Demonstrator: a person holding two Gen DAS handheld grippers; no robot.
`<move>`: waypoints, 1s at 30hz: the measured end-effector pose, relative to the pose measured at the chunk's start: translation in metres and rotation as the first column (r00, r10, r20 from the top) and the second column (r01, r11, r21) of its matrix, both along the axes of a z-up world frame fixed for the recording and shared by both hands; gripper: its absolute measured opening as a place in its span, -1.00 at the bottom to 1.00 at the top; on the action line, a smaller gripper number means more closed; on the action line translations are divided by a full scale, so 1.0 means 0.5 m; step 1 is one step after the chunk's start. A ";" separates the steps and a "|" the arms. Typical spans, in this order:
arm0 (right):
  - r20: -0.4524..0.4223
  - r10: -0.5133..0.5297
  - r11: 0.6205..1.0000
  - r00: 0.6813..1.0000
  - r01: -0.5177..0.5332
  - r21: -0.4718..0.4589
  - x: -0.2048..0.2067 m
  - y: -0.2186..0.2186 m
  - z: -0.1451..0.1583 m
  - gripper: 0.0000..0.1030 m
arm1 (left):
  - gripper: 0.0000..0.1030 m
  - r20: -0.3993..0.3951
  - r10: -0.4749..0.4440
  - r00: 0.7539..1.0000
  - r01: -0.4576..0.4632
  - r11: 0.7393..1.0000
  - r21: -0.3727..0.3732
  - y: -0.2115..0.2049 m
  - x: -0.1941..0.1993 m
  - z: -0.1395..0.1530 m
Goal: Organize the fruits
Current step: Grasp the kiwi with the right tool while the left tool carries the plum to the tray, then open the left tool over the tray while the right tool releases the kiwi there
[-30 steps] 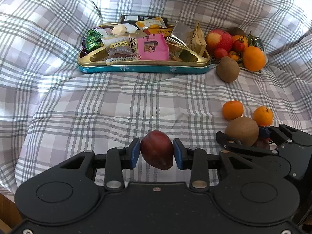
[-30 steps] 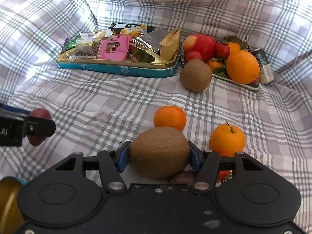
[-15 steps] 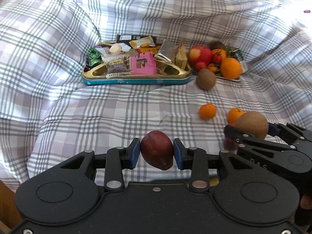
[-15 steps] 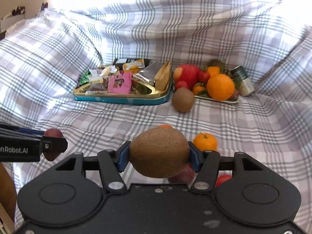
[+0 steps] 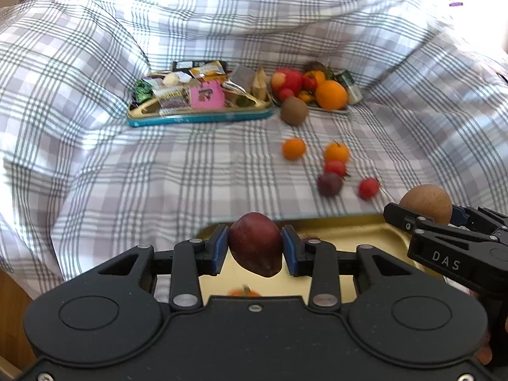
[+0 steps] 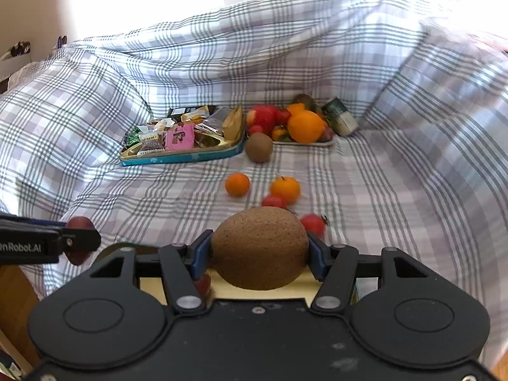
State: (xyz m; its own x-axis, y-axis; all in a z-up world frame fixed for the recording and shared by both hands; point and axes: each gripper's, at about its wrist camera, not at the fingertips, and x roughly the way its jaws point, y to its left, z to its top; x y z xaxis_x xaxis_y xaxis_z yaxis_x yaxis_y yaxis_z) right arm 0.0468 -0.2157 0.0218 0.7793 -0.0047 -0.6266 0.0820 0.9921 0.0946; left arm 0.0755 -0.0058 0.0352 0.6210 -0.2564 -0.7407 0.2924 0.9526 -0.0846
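My left gripper (image 5: 255, 249) is shut on a dark red plum (image 5: 256, 247), held above the near gold tray (image 5: 365, 231). To its right, my right gripper (image 6: 259, 252) is shut on a brown kiwi (image 6: 259, 247), over the same tray (image 6: 222, 289); that kiwi (image 5: 426, 202) also shows in the left wrist view. Loose on the plaid cloth lie two tangerines (image 5: 293, 148) (image 5: 336, 152), small red fruits (image 5: 368, 188), a dark plum (image 5: 329, 184) and another kiwi (image 5: 294, 111). A small orange fruit (image 5: 243, 292) lies in the tray, partly hidden.
At the back a teal and gold tin (image 5: 197, 117) holds snack packets. Beside it a small plate (image 6: 304, 142) carries an apple, an orange and other fruit, with a can (image 6: 339, 116) next to it. The plaid cloth (image 5: 127, 190) rises in folds all around.
Both grippers have pulled back and up from the cloth with their fruits, so the snack tin and the loose fruits look farther off. The near gold tray has come into view beneath them.
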 end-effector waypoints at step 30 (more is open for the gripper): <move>0.023 -0.060 0.998 0.998 0.060 -0.014 -0.190 0.007 -0.005 0.21 | -0.11 -0.037 0.081 0.996 -0.080 0.997 0.013 -0.008 -0.137 -0.058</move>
State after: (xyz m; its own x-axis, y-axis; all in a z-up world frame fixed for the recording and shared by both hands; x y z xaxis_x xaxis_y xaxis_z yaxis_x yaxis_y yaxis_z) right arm -0.0480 -0.2123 0.0191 0.7910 -0.0613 -0.6087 0.1397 0.9868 0.0821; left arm 0.0068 -0.0096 0.0063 0.6110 -0.1983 -0.7664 0.2114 0.9738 -0.0835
